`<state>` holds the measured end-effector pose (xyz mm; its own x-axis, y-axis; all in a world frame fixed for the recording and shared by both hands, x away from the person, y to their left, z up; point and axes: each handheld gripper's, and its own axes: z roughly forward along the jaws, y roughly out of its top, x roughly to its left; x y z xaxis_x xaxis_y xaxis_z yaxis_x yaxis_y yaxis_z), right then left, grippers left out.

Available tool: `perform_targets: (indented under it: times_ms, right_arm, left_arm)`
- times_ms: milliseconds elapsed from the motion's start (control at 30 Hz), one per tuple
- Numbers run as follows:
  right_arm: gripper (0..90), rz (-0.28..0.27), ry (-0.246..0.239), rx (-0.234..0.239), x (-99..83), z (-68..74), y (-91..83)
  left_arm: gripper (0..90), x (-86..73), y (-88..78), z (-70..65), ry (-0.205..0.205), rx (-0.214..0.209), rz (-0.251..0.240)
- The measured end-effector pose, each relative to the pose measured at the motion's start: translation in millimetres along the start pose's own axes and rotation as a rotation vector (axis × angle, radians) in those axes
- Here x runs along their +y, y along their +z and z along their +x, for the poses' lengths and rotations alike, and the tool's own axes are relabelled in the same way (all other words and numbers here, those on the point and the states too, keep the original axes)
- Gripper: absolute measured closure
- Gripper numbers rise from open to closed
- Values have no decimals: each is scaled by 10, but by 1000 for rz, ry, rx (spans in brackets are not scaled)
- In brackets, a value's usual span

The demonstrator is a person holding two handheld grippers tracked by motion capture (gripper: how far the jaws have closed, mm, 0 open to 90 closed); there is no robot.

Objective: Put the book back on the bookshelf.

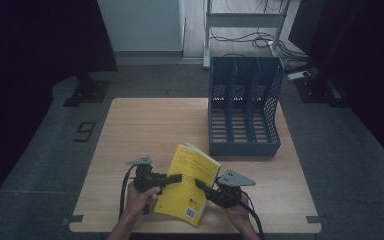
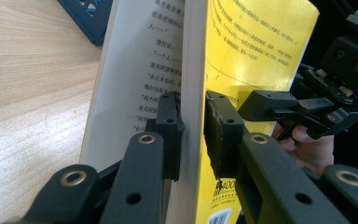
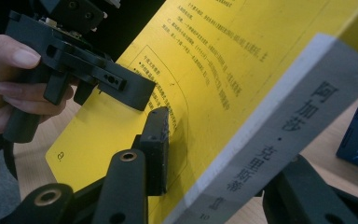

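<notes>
Closest to the person, two hands hold the yellow book (image 1: 189, 182) up above the front of the counter (image 1: 130, 130). It stands tilted, with its cover facing up and toward the person.

The left claw (image 1: 176, 177) has the book's open edge between its two jaws. One jaw sits on a printed page and the other on the yellow cover. The pads look like they are just touching the paper, so it seems to be pinching a bunch of pages plus the cover.

The right claw (image 1: 200, 184) is on the spine side. One jaw rests on the cover and the other sits behind the white spine, so it is gripping the book too.

The book is a paperback. It is probably light, but floppy. The cover looks smooth and may slide. Pages bend and can tear if squeezed hard. The spine is the stiffest part, so that is the best place to hold.

Farther back stands a blue file rack (image 1: 244, 107) with upright slots, well apart from the book.
</notes>
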<state>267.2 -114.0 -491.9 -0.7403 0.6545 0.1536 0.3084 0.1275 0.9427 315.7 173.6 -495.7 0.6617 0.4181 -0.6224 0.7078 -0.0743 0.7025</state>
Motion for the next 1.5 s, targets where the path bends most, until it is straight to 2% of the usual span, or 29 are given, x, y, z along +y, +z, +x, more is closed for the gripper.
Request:
perform_targets:
  times_ms: [300,400,533,767,933,1000,1167,1500]
  right_arm:
    - [622,0,-5,6,9,-12,-10]
    - [624,-1,-22,6,20,-6,-24]
    - [631,-5,-68,-3,55,14,-61]
    - [646,-16,-110,-2,102,21,-122]
    - [657,-17,-116,6,112,19,-134]
    - [665,-23,-116,18,118,18,-142]
    - [667,-25,-129,28,126,26,-147]
    - [667,-21,-135,42,139,31,-159]
  left_arm:
    - [743,-2,11,-2,2,1,-3]
    - [725,-2,15,-11,9,2,-3]
    - [710,2,22,-40,16,-7,-11]
    - [674,3,42,-91,64,2,-16]
    - [646,2,46,-92,72,4,-19]
    - [595,3,55,-90,79,12,-23]
    - [552,10,43,-86,88,16,-31]
    - [557,20,0,-112,117,38,-69]
